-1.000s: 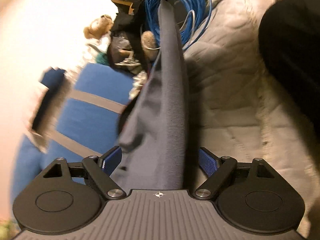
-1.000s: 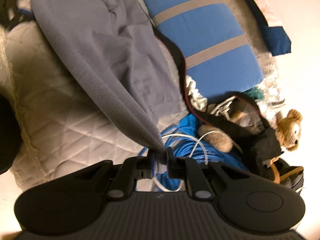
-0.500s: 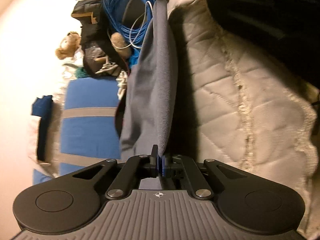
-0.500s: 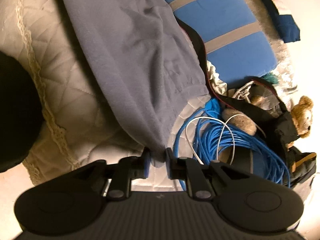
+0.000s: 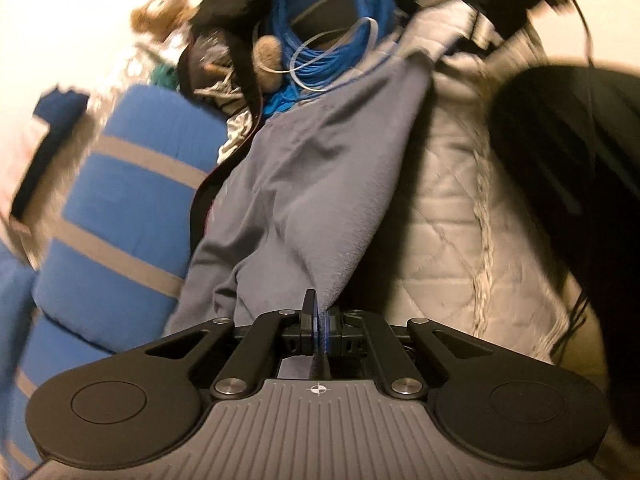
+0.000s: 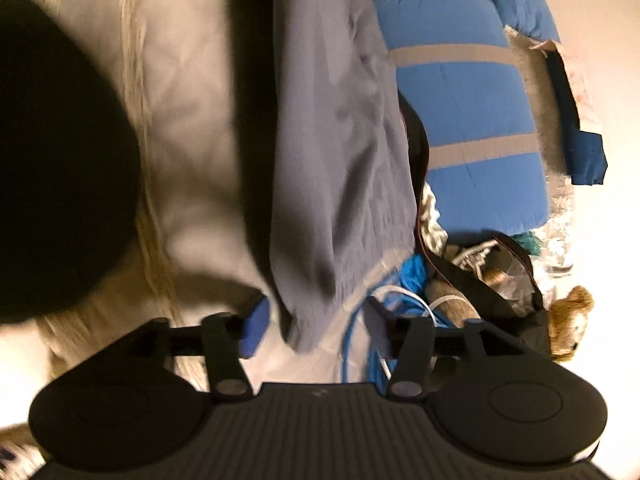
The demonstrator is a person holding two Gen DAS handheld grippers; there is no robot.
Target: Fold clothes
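A soft grey fleece garment (image 5: pixel 320 184) was stretched over a cream quilted bedspread (image 5: pixel 452 208), reaching from one hand-held gripper toward the other. The left hand-held gripper (image 5: pixel 320 328) was clenched on a corner of the garment, the cloth pinched between its blue pads and fanning out ahead of it. The right hand-held gripper (image 6: pixel 312 324) was opening, its jaws parting with the garment's far hem (image 6: pixel 308 320) hanging loose between them, untouched by either pad. Ahead and to the left of the left hand-held gripper a coil of blue cable (image 5: pixel 332 12) lay against the garment's far edge, with a blue padded bundle banded in grey (image 5: pixel 132 184) to the side and a brown teddy bear (image 5: pixel 160 12) beyond. It was judged that the released hem could drop onto the cable rather than the bedspread, so that a later pull would drag the coil or spoil the fold. The single remaining pinch was also judged narrow, and a hard tug could slip the fleece free.
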